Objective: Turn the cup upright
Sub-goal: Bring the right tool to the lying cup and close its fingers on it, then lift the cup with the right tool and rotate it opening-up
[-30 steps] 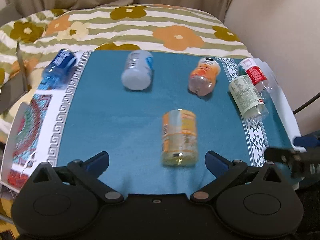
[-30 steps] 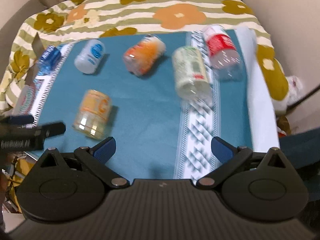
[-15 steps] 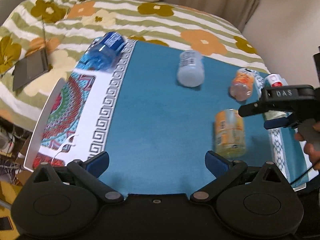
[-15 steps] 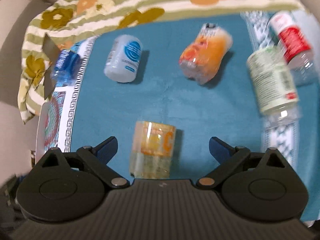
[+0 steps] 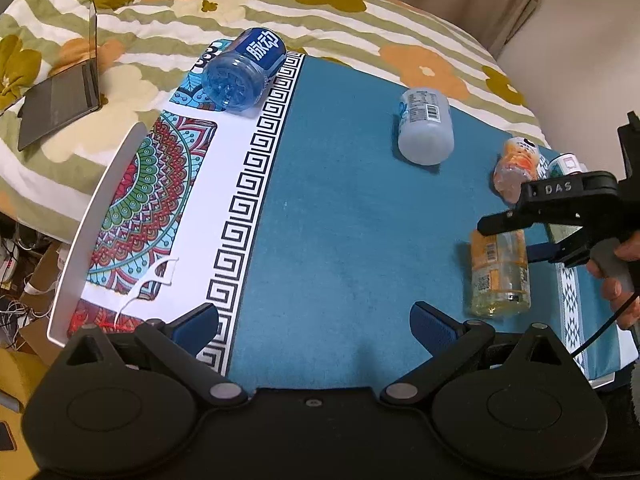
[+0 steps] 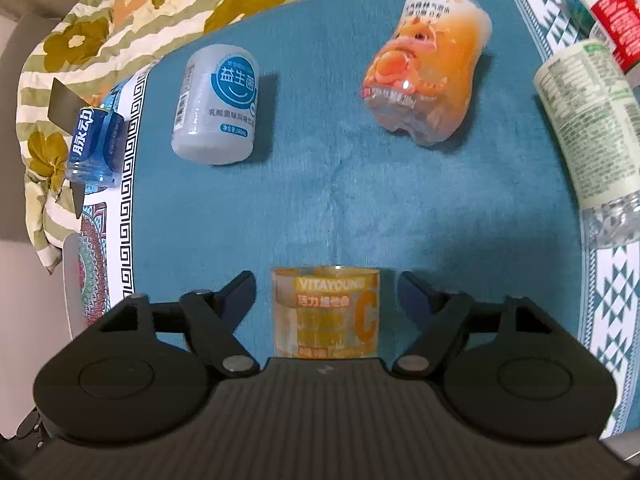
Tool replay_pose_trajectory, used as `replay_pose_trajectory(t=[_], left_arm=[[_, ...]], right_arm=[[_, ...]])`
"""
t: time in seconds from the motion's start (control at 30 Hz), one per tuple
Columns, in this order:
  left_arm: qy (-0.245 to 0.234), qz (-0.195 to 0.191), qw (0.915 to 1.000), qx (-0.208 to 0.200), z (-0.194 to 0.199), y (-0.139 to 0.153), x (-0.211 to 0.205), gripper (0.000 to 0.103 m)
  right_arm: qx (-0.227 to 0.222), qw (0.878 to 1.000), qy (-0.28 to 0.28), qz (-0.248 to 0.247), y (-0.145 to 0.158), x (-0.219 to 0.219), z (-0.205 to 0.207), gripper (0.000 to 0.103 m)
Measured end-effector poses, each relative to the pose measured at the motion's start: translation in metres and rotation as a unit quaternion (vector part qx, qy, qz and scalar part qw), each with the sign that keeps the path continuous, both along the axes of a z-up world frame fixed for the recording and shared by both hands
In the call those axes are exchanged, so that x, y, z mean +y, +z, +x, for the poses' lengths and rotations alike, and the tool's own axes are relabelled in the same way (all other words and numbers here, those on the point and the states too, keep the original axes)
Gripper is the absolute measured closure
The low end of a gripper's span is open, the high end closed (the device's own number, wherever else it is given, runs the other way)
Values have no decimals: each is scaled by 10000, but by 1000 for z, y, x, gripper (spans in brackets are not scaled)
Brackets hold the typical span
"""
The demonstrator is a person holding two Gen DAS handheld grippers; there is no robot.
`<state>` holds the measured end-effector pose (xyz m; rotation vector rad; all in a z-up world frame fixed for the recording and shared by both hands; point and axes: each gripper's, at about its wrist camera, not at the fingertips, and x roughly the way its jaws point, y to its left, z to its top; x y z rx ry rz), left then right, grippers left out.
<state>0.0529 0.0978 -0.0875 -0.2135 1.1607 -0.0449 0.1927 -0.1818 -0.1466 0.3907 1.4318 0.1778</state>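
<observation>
While the cup (image 6: 325, 312) lies on its side between the right gripper's (image 6: 326, 292) 2 spread fingers, axis running forward, the left gripper (image 5: 314, 322), also open, sits well apart.

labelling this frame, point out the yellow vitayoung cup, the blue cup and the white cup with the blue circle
yellow clear plastic VITAYOUNG cup (image 6: 325, 312), right wrist view, label front.
blue clear plastic cup (image 5: 240, 74), left wrist view, side near base.
white plastic cup with blue circle logo (image 6: 216, 104), right wrist view, label.
</observation>
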Motion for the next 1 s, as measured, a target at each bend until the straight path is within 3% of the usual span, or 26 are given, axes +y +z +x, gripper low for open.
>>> replay_pose_trajectory(t=[0.07,0.4,0.67,0.77,0.83,1.0], left_arm=[[-10,-21,10000,7,2,-1,2,0],[-115,-98,9999,69,7,-3,-1,0],[-258,-18,9997,-7,10,7,-2,0],[-275,21,9996,-102,12,11,0,0],[-273,42,9995,-154,14,11,0,0],[-259,54,9995,-155,17,1,2,0]], right_arm=[[48,10000,-60,59,-3,-1,-1,28],[-133,9999,-85,68,1,-3,-6,32],[-854,9957,-259,249,38,-7,-26,32],[-1845,9818,-455,-20,60,-5,-46,32],[-2669,9612,-624,-315,63,2,-65,31],[-3721,9189,-1092,-731,31,20,-95,31]])
